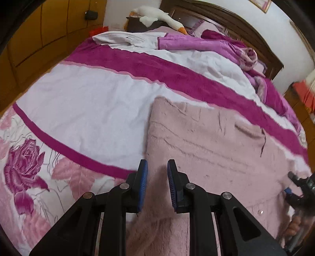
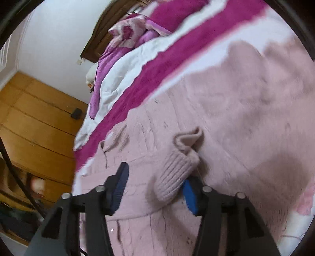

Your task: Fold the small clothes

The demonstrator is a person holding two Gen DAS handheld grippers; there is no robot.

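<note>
**Pink fleece jacket spread on the bed, both grippers over it**

Fingers (image 1: 142, 187) of the left gripper (image 1: 157, 185) stand parted, with a ridge of the pink fleece jacket (image 1: 212, 141) rising into the gap between the blue pads; whether the pads actually press the fabric I cannot tell from here. Fingers (image 2: 120, 183) of the right gripper (image 2: 155, 187) are spread wider, and the jacket's ribbed cuff (image 2: 173, 173) lies between them, leaning against the right-hand blue pad and clear of the left one, so nothing is clamped.

That jacket lies flat on the quilt (image 1: 94, 110), a white cover crossed by magenta bands with a rose print near the left gripper. Its far edge reaches almost to the broad magenta band. A small snap (image 1: 260, 212) shows on the jacket close to the right gripper (image 1: 299, 189), which appears at that side of the left wrist view.

Beyond the jacket, toward the wooden headboard (image 1: 232, 21), a purple blanket (image 1: 216, 43) is bunched up, and a white plush goose (image 1: 157, 15) lies next to the headboard. Wooden cabinets (image 2: 39, 122) stand beside the bed.
</note>
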